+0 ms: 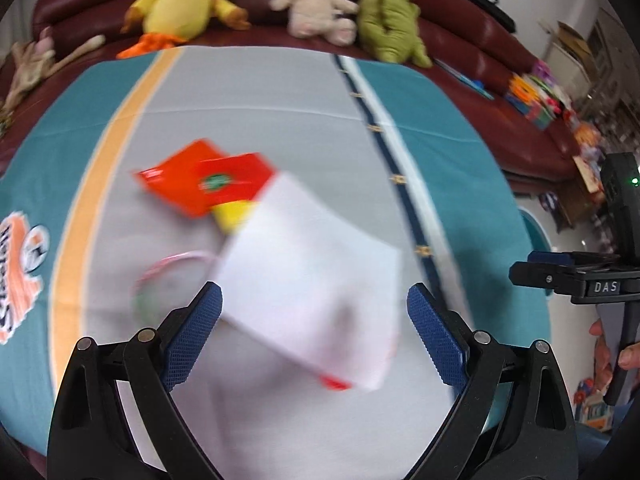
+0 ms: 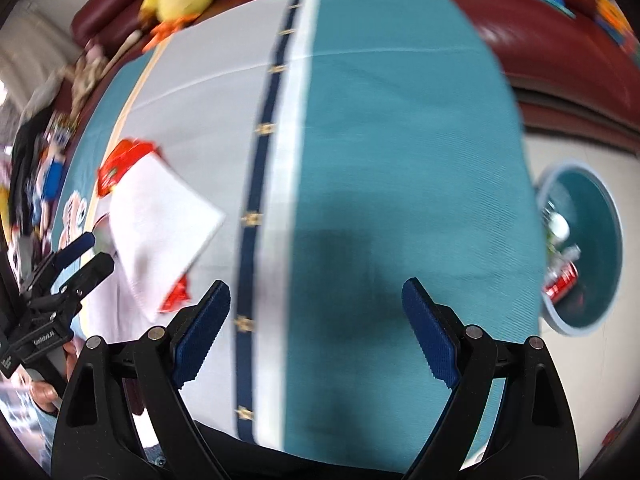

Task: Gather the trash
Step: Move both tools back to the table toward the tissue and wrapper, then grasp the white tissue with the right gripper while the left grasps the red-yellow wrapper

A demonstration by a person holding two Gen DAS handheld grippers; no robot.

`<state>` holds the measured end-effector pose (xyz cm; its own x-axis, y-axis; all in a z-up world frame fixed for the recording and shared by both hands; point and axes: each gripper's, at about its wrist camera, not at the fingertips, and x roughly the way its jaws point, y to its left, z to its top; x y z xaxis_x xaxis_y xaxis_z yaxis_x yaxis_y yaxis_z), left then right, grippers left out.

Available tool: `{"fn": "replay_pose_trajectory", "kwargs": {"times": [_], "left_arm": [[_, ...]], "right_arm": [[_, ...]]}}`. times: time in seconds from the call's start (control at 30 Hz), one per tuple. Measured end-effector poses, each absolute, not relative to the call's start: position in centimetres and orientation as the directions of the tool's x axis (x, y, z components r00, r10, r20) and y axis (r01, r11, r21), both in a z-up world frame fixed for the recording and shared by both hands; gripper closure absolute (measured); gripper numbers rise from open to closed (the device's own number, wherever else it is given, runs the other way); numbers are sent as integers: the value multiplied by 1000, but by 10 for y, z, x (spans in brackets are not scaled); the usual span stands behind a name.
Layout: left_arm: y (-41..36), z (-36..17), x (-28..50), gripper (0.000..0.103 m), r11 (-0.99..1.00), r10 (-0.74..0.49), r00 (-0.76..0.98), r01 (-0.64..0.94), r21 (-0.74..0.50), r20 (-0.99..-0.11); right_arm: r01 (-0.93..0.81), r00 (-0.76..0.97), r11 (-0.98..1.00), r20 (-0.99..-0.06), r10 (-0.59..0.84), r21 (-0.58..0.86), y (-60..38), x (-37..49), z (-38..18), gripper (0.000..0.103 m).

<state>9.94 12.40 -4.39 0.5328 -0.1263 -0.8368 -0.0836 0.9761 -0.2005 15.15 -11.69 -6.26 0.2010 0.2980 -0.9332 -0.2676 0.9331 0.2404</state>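
Note:
A white paper napkin (image 1: 312,280) lies blurred on the tablecloth, just beyond my left gripper (image 1: 316,332). That gripper is open, and its blue pads stand apart from the napkin. Orange-red packets (image 1: 188,184) and a yellow scrap (image 1: 236,216) lie past the napkin, with a pink-rimmed round lid (image 1: 172,276) to its left. In the right wrist view my right gripper (image 2: 316,328) hangs open and holds nothing over the teal cloth. The napkin (image 2: 160,232) and red wrappers (image 2: 124,160) lie to its left, near the left gripper (image 2: 96,250). The right gripper (image 1: 524,264) shows at the left wrist view's right edge.
A teal bin with a grey rim (image 2: 560,322) stands on the floor to the right of the table, with a red can (image 2: 560,284) and other trash inside. Plush toys (image 1: 188,0) sit on a dark red sofa (image 1: 500,72) behind the table. A striped teal and grey cloth (image 2: 400,140) covers the table.

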Motion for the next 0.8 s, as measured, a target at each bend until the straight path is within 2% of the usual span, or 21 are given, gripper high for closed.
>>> {"fn": "replay_pose_trajectory", "kwargs": {"times": [0.4, 0.8], "left_arm": [[206, -60, 67, 9, 954, -38, 538, -231, -190, -842], [242, -88, 60, 9, 922, -43, 502, -312, -228, -864]], "right_arm": [[-475, 150, 853, -936, 318, 214, 4, 146, -74, 19], [-537, 125, 817, -938, 323, 210, 62, 157, -102, 19]]}}
